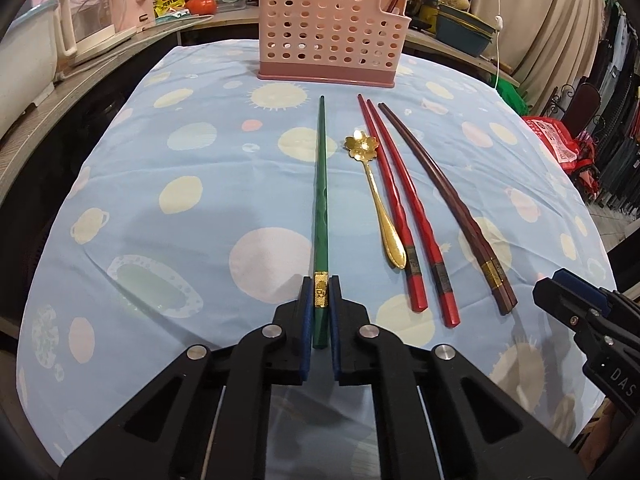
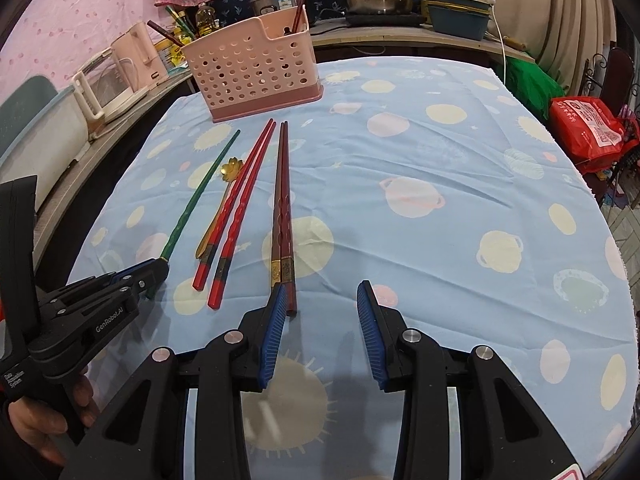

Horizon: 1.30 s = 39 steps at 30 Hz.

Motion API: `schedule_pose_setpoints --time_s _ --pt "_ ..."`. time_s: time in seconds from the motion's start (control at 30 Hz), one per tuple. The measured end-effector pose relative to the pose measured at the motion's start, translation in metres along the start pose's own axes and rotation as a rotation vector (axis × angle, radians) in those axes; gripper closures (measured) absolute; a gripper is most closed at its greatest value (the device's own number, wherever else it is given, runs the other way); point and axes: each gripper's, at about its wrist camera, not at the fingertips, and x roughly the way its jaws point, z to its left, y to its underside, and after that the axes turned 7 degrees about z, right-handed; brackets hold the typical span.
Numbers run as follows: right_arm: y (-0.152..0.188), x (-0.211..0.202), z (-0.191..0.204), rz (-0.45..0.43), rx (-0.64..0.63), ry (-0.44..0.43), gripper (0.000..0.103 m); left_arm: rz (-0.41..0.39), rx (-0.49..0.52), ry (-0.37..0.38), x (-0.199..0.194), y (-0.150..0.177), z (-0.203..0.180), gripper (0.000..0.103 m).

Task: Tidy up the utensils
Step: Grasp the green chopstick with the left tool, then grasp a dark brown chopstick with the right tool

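Left gripper (image 1: pixel 320 296) fingers clamp the long green chopstick (image 1: pixel 321 184) at its very end; it may pivot out. Right gripper (image 2: pixel 322 300) fingers half open, empty.

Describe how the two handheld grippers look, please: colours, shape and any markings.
Both are black plastic with silver round pivot bolts and ribbed blue finger pads. The left gripper carries white lettering, "GenRobot.AI", on its side. The right gripper has the same build, with cut-out openings in its arms.

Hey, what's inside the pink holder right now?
The pink holder has dark red chopsticks sticking up from its lower right compartment, and green and brown ones at its far-left end. Its perforated walls hide anything lower down.
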Motion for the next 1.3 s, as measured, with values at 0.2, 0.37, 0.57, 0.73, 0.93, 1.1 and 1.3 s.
schedule_pose_setpoints --time_s 0.2,0.37,0.57,0.73,0.93,1.1,1.3 --pt "-0.003 0.01 0.007 0.01 -0.025 0.006 0.068 0.0 0.0 0.0 0.0 0.0 0.0 0.096" --pt "-0.005 0.018 0.01 0.023 -0.036 0.011 0.069 0.001 -0.002 0.003 0.0 0.0 0.001 0.096" --pt "-0.009 0.023 0.011 0.017 -0.046 0.017 0.07 0.001 -0.002 0.003 0.0 0.0 0.0 0.096" --pt "-0.015 0.027 0.013 0.012 -0.057 0.021 0.075 0.001 -0.002 0.002 0.0 0.0 0.001 0.096" --pt "-0.019 0.034 0.017 0.019 -0.08 0.023 0.082 0.0 0.001 -0.002 0.001 0.0 0.0 0.096" --pt "-0.017 0.036 0.025 -0.002 -0.127 0.066 0.083 -0.001 0.003 -0.002 0.001 0.0 0.0 0.096" --pt "-0.017 0.037 0.024 -0.002 -0.124 0.06 0.089 0.0 0.001 -0.002 0.001 0.0 0.0 0.096"
